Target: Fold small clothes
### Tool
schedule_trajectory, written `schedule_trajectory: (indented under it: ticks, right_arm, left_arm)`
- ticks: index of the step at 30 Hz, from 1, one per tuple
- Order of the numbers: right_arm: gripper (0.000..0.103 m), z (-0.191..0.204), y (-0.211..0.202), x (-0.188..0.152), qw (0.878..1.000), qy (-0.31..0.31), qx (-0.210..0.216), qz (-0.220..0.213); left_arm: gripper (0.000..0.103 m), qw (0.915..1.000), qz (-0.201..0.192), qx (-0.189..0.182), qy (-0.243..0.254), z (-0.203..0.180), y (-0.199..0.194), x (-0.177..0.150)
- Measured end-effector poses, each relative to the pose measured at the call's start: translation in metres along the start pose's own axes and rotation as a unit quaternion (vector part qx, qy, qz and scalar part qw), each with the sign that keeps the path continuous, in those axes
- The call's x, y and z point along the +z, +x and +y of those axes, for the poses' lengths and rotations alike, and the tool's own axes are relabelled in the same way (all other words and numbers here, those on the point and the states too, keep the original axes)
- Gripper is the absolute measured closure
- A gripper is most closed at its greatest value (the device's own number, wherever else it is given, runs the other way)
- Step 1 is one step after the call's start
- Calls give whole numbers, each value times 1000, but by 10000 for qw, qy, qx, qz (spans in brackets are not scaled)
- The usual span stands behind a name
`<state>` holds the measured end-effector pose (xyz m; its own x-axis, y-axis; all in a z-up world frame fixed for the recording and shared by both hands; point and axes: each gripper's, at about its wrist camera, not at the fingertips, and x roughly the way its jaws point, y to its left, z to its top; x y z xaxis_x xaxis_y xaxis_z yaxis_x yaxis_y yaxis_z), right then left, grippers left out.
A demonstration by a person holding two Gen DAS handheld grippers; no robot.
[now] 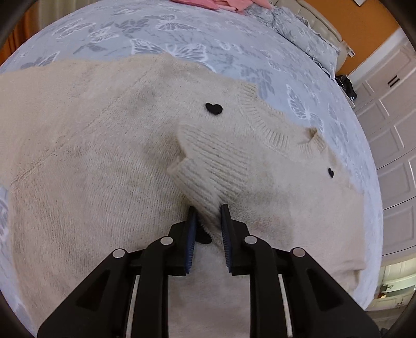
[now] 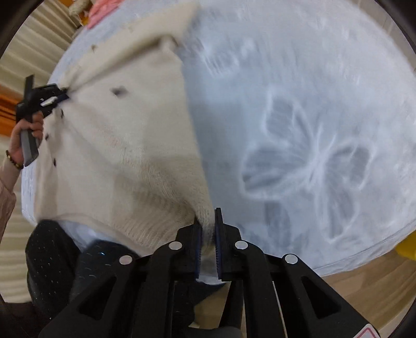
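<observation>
I am folding the sweater [image 1: 104, 145] on the bed [image 1: 130, 33]: left claw [image 1: 208, 215] clamped on its cuff [image 1: 205, 169], right claw [image 2: 207, 221] clamped on its hem at 6 o'clock; next, I judge, carrying both across.

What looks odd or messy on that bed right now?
Nothing is damaged. The cream sweater lies bunched rather than flat: its ribbed cuff is pulled over the chest by the left gripper, while the right gripper pinches its hem. Pink clothes sit rumpled beyond it.

My sweater [image 1: 104, 156] is lying on the bedspread [image 1: 156, 33], with pillows [image 1: 306, 39] sitting beyond it and folded clothes [image 1: 221, 4] lying behind.
</observation>
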<state>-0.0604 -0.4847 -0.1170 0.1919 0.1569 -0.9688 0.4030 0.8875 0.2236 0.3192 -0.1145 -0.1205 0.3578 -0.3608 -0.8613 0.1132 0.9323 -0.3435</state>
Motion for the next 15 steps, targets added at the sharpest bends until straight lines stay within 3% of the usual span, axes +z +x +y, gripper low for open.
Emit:
schedule_trajectory:
  ticks: [2, 4, 5, 6, 8, 12, 15]
  right_arm:
    - [91, 3, 7, 9, 9999, 65, -91, 6]
    - [86, 18, -18, 32, 9978, 100, -113, -642]
    - [80, 23, -28, 46, 9951, 69, -106, -981]
    - [65, 31, -39, 67, 9908, 6, -51, -1350]
    - [54, 43, -44, 108, 9836, -109, 118, -1794]
    - [54, 54, -5, 213, 9808, 72, 312, -1922]
    - [54, 44, 40, 272, 9850, 469, 243, -1642]
  left_arm:
    - [83, 9999, -76, 54, 44, -2, -2, -3]
    - [83, 10000, -46, 44, 53, -1, -4, -4]
    - [82, 10000, -11, 21, 54, 0, -4, -3]
    - [81, 10000, 20, -13, 47, 1, -4, -2]
    - [81, 9999, 78, -90, -3, 4, -4, 1]
    - [82, 9998, 18, -217, -11, 2, -6, 3]
    - [82, 9997, 26, -204, 98, 1, -2, 1]
